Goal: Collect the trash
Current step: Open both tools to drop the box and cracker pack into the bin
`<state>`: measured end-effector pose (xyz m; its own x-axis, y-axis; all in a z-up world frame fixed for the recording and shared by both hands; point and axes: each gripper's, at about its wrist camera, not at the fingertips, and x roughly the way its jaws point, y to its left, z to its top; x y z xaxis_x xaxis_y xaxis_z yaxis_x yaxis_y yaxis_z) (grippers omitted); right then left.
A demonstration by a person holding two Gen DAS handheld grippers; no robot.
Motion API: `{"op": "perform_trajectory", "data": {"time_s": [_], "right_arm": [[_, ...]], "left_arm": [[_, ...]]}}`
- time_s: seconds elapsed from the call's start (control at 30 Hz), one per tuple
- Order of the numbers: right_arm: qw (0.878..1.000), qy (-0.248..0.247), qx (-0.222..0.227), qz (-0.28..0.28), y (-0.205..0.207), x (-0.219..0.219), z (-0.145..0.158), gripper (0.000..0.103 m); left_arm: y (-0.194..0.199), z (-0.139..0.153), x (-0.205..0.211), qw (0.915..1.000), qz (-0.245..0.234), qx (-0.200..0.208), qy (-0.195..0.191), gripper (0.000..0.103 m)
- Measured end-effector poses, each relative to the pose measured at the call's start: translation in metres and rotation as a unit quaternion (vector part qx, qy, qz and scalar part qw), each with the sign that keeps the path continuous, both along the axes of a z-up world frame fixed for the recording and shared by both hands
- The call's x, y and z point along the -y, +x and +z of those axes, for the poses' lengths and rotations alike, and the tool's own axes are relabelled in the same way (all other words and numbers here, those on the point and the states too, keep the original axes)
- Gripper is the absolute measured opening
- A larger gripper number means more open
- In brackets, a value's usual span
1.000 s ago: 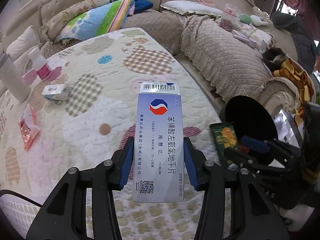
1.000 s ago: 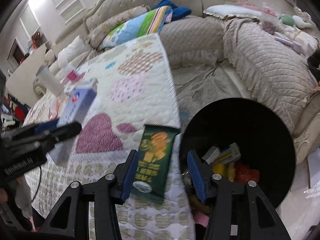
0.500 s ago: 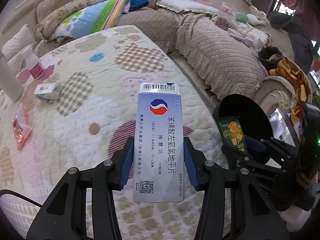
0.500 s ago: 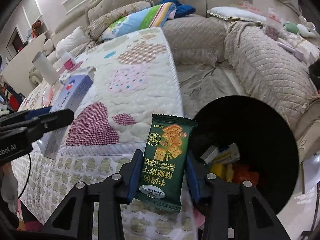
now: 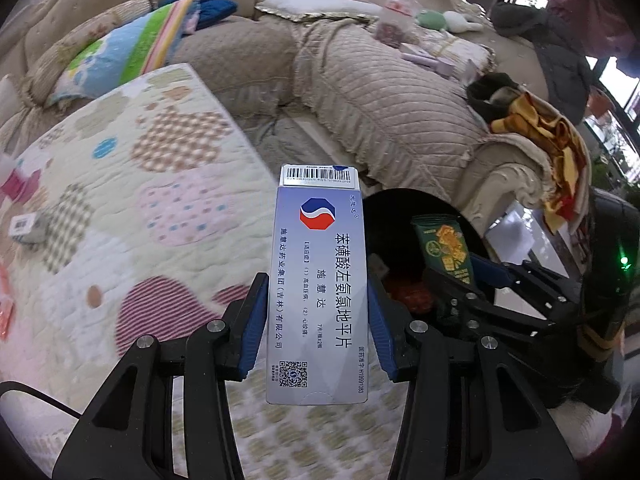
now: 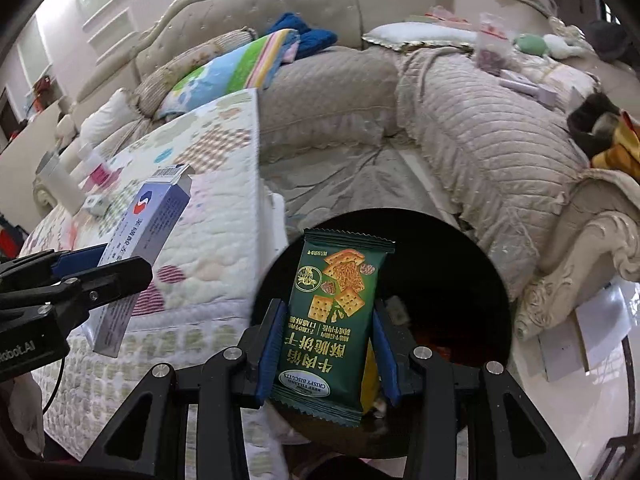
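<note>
Place: a home living room.
Main landmark: a large tufted beige sofa [image 6: 304, 8] with carved trim, draped in quilted covers.
On the sofa: a striped colourful pillow [image 6: 236, 70], a blue knitted item [image 6: 308, 38], a white cushion [image 6: 420, 34], a green plush toy [image 6: 530, 45].
In front of the sofa: a low surface under a patchwork quilt [image 5: 132, 200].
Beside the sofa's carved arm: a black round trash bin [image 6: 460, 280] on glossy floor.
Behind the sofa: white panelled wall [image 6: 108, 12].

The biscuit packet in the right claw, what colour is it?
Dark green biscuit packet, shown best in the right wrist view.
</note>
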<state>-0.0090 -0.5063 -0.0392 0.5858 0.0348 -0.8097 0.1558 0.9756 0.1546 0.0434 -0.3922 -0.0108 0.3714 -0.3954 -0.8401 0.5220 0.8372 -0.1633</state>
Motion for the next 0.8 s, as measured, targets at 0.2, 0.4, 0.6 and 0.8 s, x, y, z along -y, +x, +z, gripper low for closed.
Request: {"op": "perform_trajectory", "data": {"time_s": [0.2, 0.4, 0.6, 0.8], "right_arm": [[1.0, 0.003, -0.009, -0.02, -0.003, 0.022, -0.007, 0.041], [0.999, 0.006, -0.017, -0.032, -0.003, 0.033, -0.015, 0.041], [0.999, 0.007, -0.022, -0.035, 0.0, 0.037, -0.02, 0.041], [0.999, 0.008, -0.024, -0.042, 0.002, 0.041, -0.023, 0.041]], "left_arm": [[0.003, -0.006, 0.024, 0.9995, -0.018, -0.022, -0.012, 0.045], [0.006, -0.013, 0.037, 0.9988, -0.026, -0.035, -0.02, 0.046], [0.01, -0.016, 0.04, 0.9984, -0.026, -0.041, -0.028, 0.046], [0.012, -0.016, 0.042, 0.9975, -0.032, -0.046, -0.044, 0.046]]}}
